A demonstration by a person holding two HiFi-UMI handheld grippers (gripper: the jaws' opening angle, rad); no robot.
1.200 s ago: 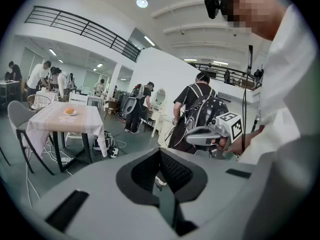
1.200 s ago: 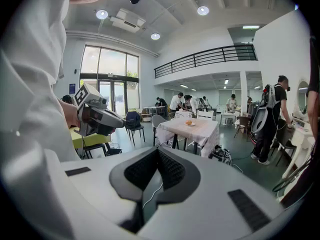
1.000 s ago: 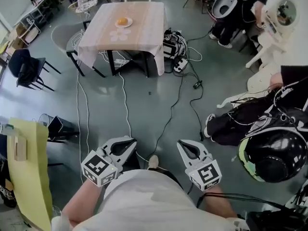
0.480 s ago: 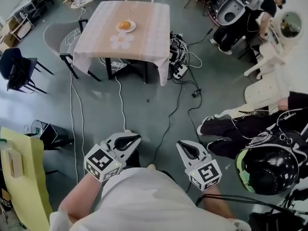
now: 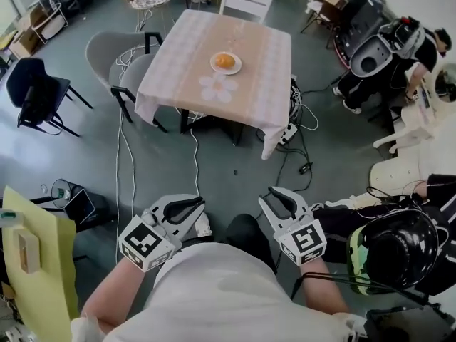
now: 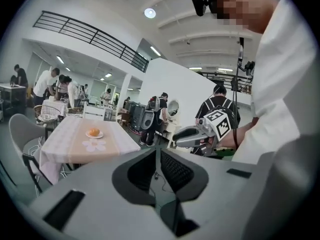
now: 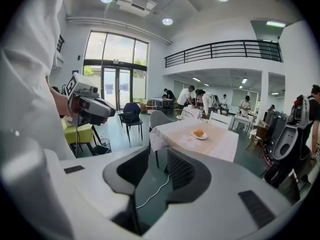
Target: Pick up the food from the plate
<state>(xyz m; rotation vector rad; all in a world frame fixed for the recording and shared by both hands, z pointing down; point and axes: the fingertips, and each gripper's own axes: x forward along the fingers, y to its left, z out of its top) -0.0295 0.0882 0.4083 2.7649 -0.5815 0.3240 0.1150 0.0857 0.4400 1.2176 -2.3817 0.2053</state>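
not yet begun: food (image 5: 224, 60) on plate (image 5: 238, 66) on far desk (image 5: 253, 91), well apart from left hand-held gripper (image 5: 196, 209), pressed together, and right hand-held gripper (image 5: 271, 197), just opening, empty. approach, grasp, lift all left.

grey-green floor (image 5: 214, 177) is crossed by cables (image 5: 194, 159); cloth-covered table (image 5: 263, 84) is flanked by grey chairs (image 5: 107, 52); tall windows (image 7: 117, 79) are lit, railed balcony (image 7: 225, 49) is seen overhead.

Food (image 5: 224, 60) on plate (image 5: 238, 66), plate near middle of tabletop (image 5: 182, 73). Two chairs (image 5: 107, 48) at its left side, one chair (image 5: 246, 2) behind far edge. Cables (image 5: 296, 112) on floor (image 5: 214, 169), right of it.
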